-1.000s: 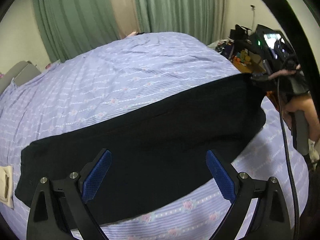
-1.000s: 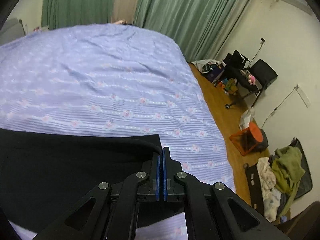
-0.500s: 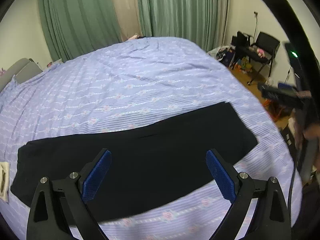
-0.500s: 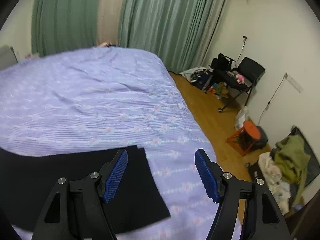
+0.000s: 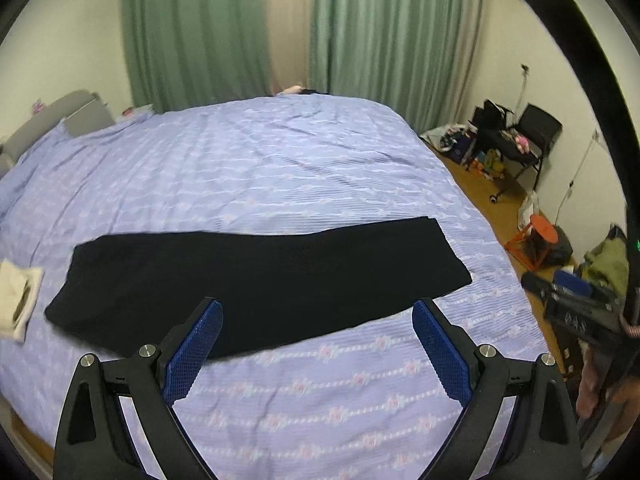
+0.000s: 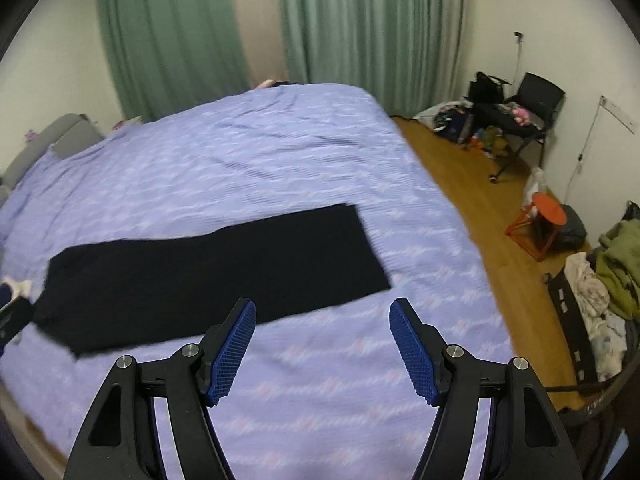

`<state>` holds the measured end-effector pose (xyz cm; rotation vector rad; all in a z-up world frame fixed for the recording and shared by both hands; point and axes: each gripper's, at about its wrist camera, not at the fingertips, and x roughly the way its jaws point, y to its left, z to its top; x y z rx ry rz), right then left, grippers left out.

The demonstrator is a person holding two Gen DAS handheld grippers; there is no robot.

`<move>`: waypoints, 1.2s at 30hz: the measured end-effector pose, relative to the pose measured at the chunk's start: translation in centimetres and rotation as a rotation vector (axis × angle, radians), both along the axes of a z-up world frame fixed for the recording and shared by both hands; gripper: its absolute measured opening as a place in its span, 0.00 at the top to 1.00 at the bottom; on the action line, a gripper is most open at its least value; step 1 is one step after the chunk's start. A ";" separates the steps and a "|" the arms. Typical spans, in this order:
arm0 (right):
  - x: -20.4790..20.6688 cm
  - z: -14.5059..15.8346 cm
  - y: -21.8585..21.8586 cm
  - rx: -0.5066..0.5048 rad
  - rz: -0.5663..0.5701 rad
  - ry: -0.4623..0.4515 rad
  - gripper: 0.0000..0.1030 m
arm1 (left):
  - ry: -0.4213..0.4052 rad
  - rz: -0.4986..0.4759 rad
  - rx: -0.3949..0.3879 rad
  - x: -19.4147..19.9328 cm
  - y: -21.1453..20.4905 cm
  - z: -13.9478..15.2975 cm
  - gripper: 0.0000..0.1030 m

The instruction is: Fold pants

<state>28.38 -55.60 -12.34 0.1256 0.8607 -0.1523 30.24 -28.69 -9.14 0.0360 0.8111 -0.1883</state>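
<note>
Both claws have pulled up and back from the pants since a second ago: then the right claw was clenched on the hem end of the cloth, and now it hangs above the near edge of the bed with its jaws spread wide and nothing between them. The left claw [image 5: 316, 344] is released too, its blue pads apart over the near edge of the fabric, not touching it. The right claw [image 6: 322, 344] is further off the cloth, over bare bedspread.

The black pants [image 5: 256, 280] lie flat across the lavender bed [image 5: 280, 168], stretched out as one long narrow strip, which suggests the two legs are already laid one on the other. The wider end sits at the left, just beside a pale folded cloth [image 5: 18, 300]; the squared-off cuff end [image 6: 360, 256] points right, toward the side of the bed by the wooden floor. From where I stand the cloth looks smooth, with no obvious bunching, though the right view is blurred with motion.

My guess is the person let go to check the lay before the next fold. That would likely mean taking the cuff end and carrying it over toward the waist, so both claws being open and drawn back makes sense. Thin dark fabric like this may slide when lifted by one corner only.
</note>
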 end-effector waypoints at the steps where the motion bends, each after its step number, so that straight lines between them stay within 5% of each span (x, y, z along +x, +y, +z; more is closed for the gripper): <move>1: -1.0 0.7 1.2 0.013 0.023 -0.005 0.33 | -0.002 0.012 -0.005 -0.8 1.1 0.6 0.06; 12: -5.1 4.7 17.0 0.063 0.302 -0.053 0.33 | -0.083 0.151 -0.015 -7.5 16.3 4.3 0.05; 22: -6.5 4.8 35.3 0.117 0.276 -0.052 0.33 | -0.054 0.121 0.005 -8.7 35.8 3.9 0.04; 28: -5.4 1.4 43.5 0.147 0.274 0.013 0.33 | 0.039 0.168 0.015 -6.5 44.8 0.8 0.03; 36: -1.3 -6.0 47.7 0.110 0.356 0.136 0.34 | 0.121 0.191 0.038 -3.1 47.1 -6.2 0.03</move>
